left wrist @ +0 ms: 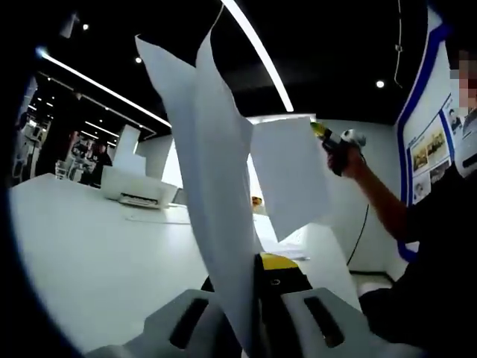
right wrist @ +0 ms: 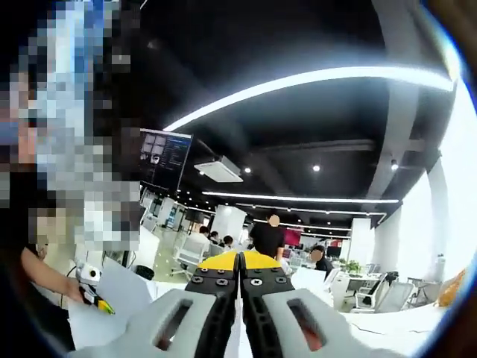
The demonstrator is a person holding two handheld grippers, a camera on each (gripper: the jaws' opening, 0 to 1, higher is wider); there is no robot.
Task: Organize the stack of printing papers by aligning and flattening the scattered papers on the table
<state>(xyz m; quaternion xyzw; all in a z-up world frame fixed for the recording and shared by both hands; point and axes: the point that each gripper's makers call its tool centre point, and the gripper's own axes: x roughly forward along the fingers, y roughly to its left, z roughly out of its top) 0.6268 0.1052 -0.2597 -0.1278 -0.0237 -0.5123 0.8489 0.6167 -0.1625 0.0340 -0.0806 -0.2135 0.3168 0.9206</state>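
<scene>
Papers [left wrist: 216, 186] lifted clear of the white tabletop [left wrist: 89, 253], held upright in the air. Left tongs [left wrist: 257, 328] pinch the sheets at their lower edge, 6 o'clock in the left gripper view; the sheets fan upward toward 12. Right tongs [left wrist: 322, 133], seen at 2 o'clock in that view, grip the far sheet's upper corner. In the right gripper view, right tongs [right wrist: 239, 287] stand pressed together on a thin white sheet edge. White printer [left wrist: 141, 190] sits at 9 o'clock on the tabletop.
</scene>
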